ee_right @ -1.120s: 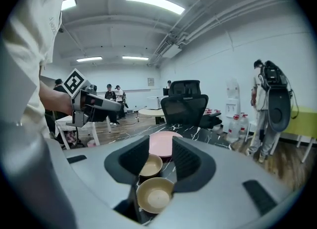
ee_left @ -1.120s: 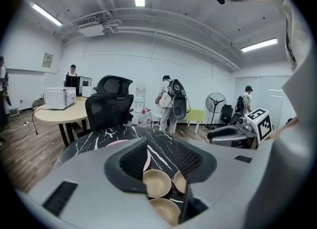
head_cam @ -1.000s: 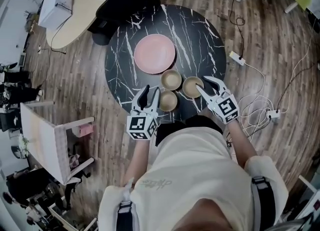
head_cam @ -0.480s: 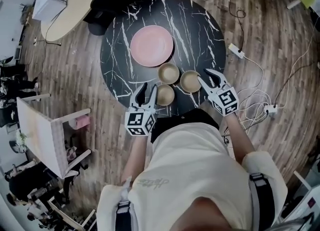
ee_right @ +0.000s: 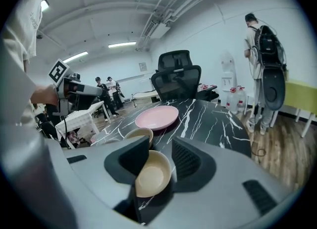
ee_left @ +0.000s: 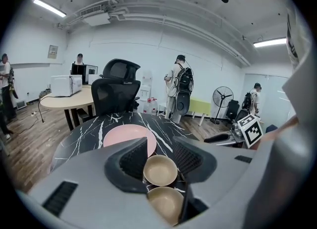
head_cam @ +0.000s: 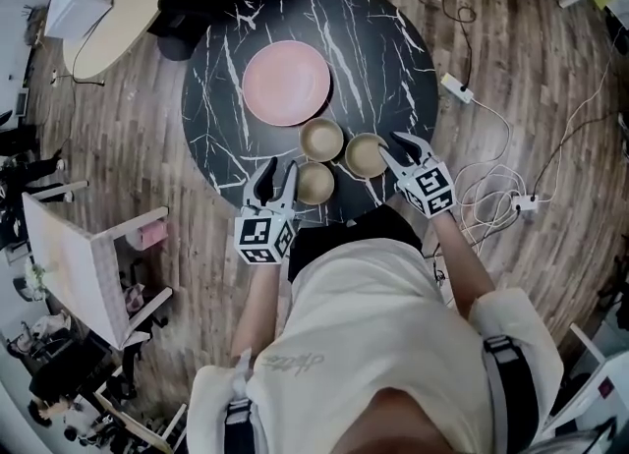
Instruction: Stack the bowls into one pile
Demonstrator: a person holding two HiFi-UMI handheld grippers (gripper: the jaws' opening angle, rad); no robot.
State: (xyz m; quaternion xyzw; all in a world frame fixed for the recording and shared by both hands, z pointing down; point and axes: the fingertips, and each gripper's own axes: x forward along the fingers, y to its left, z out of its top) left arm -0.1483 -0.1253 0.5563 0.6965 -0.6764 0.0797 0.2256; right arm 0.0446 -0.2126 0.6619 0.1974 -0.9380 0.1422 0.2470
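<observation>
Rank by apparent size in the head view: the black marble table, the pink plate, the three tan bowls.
Largest: round black marble table.
Then: round pink plate.
Smallest: far tan bowl, right tan bowl, near tan bowl; alike, unranked.

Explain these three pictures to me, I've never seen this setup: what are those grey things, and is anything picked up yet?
A person holds a pair of grey tongs in each hand. One picture comes from a head camera looking down; the other two come from cameras riding on each pair. On the round black table lie a pink plate and three tan bowls, unstacked. The left tongs and right tongs are both open, each aimed at a bowl, gripping nothing.
</observation>
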